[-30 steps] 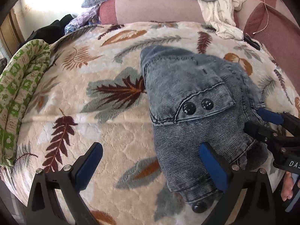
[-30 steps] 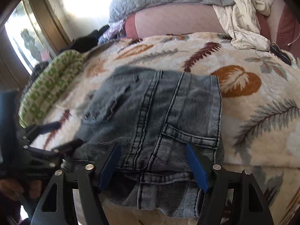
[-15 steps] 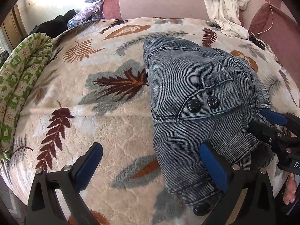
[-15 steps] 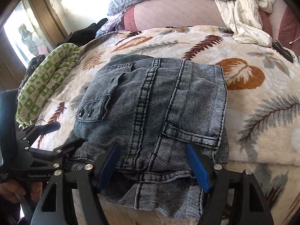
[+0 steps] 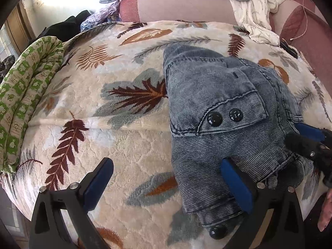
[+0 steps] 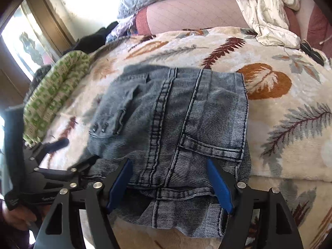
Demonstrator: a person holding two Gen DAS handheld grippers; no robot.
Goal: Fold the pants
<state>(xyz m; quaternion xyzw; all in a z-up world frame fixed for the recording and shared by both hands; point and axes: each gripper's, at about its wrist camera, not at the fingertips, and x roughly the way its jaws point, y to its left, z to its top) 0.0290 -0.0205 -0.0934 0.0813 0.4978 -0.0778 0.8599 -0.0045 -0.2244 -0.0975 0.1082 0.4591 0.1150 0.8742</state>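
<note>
While the folded blue pants [image 5: 224, 128] are laid on the leafy blanket [image 5: 116, 137], both the left gripper [image 5: 166, 188] and right gripper [image 6: 169, 184] are kept spread wide at the near edge.

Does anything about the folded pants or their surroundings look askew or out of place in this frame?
Slightly. The folded jeans are not squared up: a lower layer sticks out past the top fold at the near edge, bunched and uneven. The blanket lies smooth. Both hand-held grippers are open, and nothing looks spilled or damaged.

The blue denim pants [image 6: 176, 124] lie folded in a compact stack just ahead of the right gripper [image 6: 169, 183], flat on their back pocket side.
</note>
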